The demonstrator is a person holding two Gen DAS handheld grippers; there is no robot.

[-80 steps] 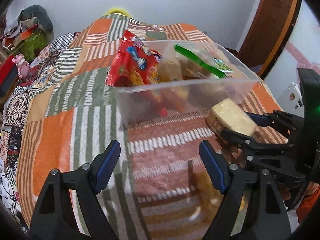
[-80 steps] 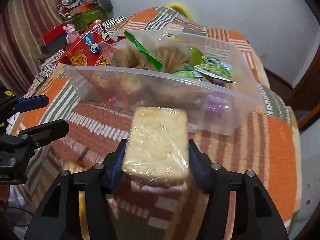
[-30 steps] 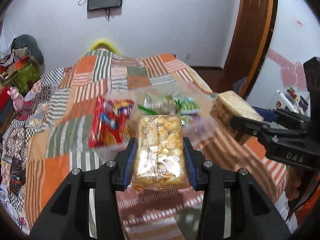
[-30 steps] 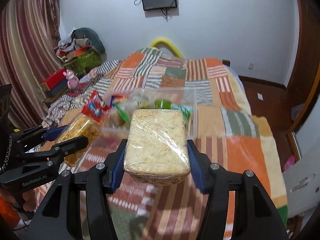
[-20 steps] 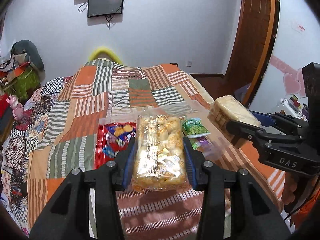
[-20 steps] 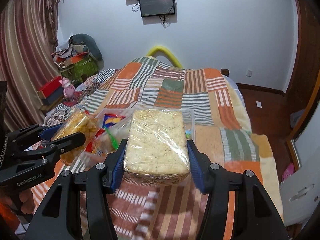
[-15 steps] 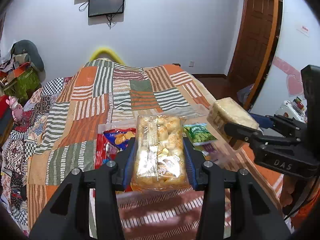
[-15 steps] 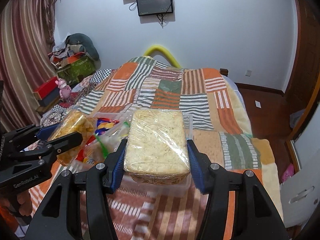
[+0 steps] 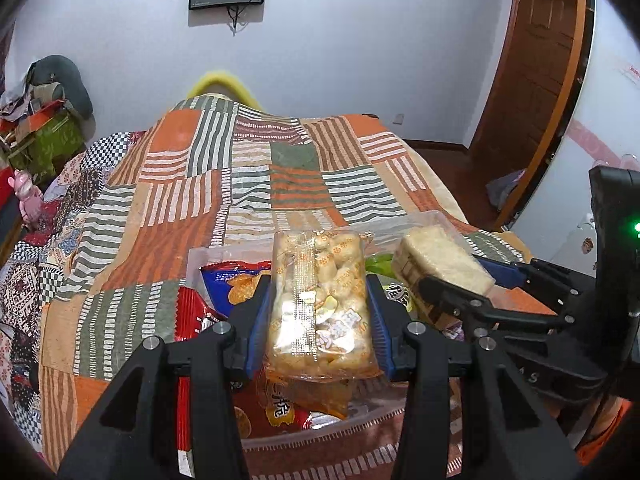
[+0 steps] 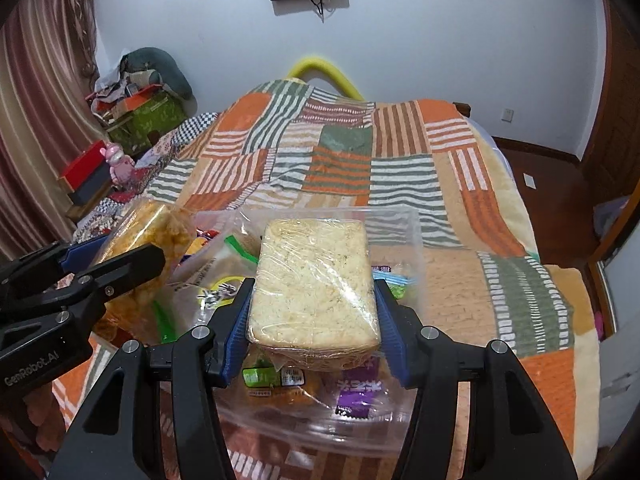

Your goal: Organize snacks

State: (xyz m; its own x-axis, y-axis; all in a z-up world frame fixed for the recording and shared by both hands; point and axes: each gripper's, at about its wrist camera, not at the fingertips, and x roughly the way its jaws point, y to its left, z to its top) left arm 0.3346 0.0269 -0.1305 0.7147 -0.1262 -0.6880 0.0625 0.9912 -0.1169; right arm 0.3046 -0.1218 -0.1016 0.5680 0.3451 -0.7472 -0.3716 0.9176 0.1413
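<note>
snack packets [image 9: 224,280] in the bin [image 10: 396,224] on the bed [image 9: 280,176]

The left gripper [image 9: 319,312] sits low in the frame's centre, both blue pads pressed on a packet. The right gripper [image 10: 313,320] does likewise, angled downward beside it.

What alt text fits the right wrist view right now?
The right tongs grip a plastic-wrapped pale cracker block above a clear bin of snack packets on a patchwork bedspread. At left, the left tongs hold a bag of golden puffs.
</note>
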